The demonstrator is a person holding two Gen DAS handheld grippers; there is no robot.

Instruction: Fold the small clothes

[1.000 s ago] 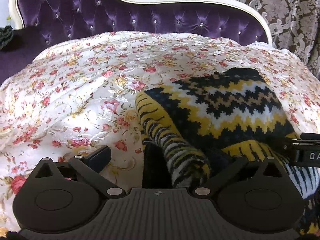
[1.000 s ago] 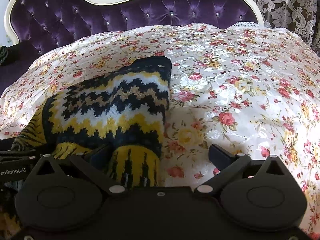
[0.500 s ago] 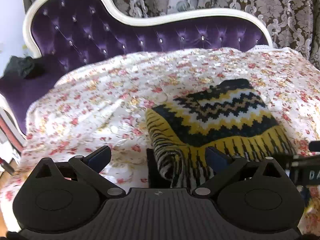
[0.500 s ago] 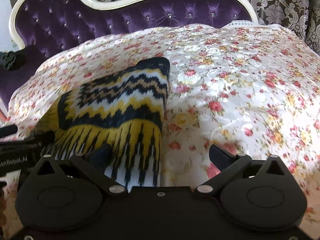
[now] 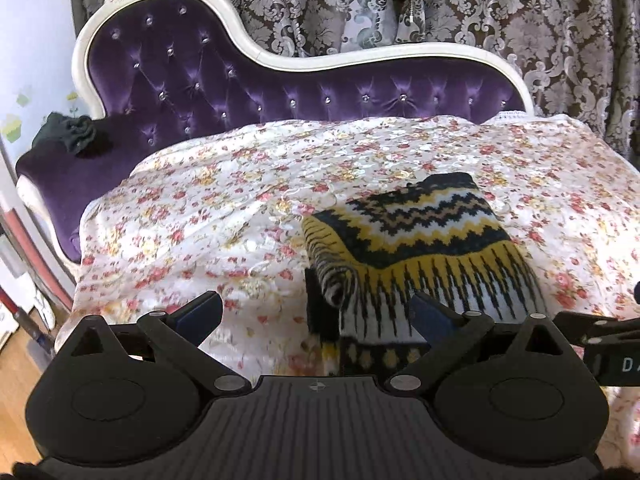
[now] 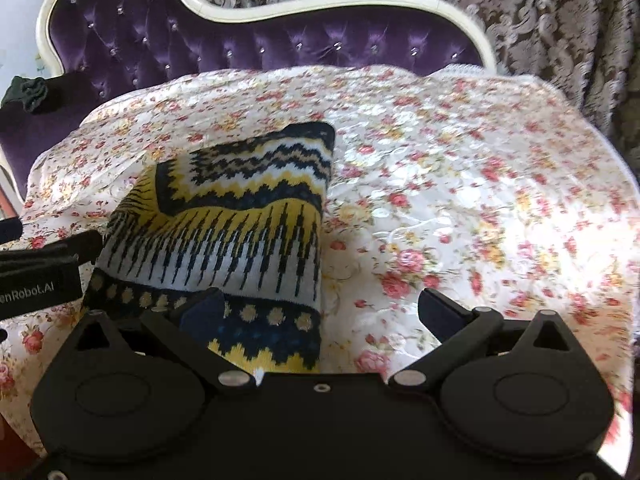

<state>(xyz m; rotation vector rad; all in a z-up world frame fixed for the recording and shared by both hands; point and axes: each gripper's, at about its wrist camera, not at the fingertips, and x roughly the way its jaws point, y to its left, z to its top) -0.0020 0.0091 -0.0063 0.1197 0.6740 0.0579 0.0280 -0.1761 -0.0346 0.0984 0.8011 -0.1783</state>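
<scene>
A folded knit garment in yellow, navy and white zigzag stripes lies on the floral bedspread. In the right wrist view the same garment fills the left half, its dotted hem nearest me. My left gripper is open, held back above the garment's near left corner, with nothing between its fingers. My right gripper is open too, above the garment's near right edge, and holds nothing. A part of each gripper shows at the side edge of the other's view.
A purple tufted headboard with a white frame runs along the back, patterned curtains behind it. A dark cloth bundle sits on the purple arm at the left. The bedspread lies bare to the garment's right.
Both grippers have pulled back and risen away from the garment, so more of the bed and headboard shows. The garment lies folded, its striped and dotted lower part now in view.
</scene>
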